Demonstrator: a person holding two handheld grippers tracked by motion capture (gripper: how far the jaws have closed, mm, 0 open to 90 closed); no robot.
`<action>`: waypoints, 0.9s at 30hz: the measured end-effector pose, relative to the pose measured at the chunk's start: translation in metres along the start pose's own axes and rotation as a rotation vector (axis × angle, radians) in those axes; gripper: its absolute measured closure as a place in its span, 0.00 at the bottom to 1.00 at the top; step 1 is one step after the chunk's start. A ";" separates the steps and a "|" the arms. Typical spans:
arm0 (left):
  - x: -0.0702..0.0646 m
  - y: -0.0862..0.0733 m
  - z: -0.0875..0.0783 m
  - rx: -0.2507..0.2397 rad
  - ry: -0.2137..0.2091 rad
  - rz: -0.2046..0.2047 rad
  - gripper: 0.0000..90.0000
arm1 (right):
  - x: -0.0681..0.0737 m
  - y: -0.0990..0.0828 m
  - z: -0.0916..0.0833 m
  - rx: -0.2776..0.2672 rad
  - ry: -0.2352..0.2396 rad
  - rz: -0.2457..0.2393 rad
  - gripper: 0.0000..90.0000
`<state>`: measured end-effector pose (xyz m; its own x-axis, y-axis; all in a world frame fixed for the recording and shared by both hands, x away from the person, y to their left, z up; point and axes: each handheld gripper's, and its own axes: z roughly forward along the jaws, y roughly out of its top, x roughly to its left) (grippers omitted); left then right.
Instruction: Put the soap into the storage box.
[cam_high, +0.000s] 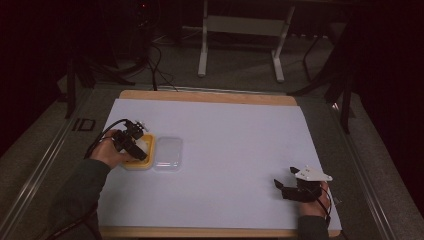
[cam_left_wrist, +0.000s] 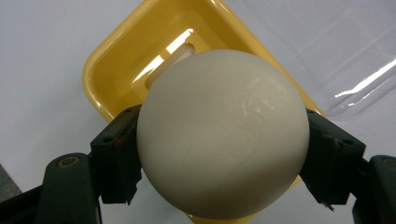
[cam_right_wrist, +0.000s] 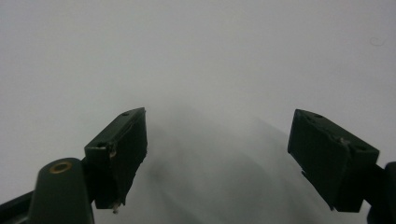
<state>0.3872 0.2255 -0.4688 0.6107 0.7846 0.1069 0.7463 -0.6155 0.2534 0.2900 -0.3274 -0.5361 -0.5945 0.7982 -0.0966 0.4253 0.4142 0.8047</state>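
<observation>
Closest to us, one smooth, matte white ball (cam_left_wrist: 223, 135) sits pinched between the two black jaws of our left gripper (cam_left_wrist: 223, 154), held over one glossy yellow tray (cam_left_wrist: 116, 65) with rounded corners and a recessed floor. Just beside that tray lies one clear plastic lid (cam_high: 168, 153), rectangular and shiny. Both rest at the left of the white sheet (cam_high: 225, 150) covering the wooden table (cam_high: 210, 96). Our right gripper (cam_high: 282, 186) rests near the sheet's right front corner, its jaws spread wide on nothing.
</observation>
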 end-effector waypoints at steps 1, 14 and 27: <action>0.000 0.001 0.001 0.002 -0.002 -0.001 0.28 | 0.000 0.000 0.000 0.000 0.000 0.000 0.22; 0.004 0.002 0.018 0.040 -0.027 0.005 0.27 | 0.000 0.000 0.000 -0.001 0.001 0.000 0.22; 0.006 -0.006 0.012 -0.010 -0.071 0.011 0.08 | 0.001 0.000 0.000 0.005 -0.001 -0.009 0.22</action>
<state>0.3901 0.2330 -0.4812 0.6362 0.7704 0.0416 0.7371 -0.6229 0.2620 0.2896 -0.3265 -0.5361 -0.5980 0.7947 -0.1042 0.4232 0.4235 0.8010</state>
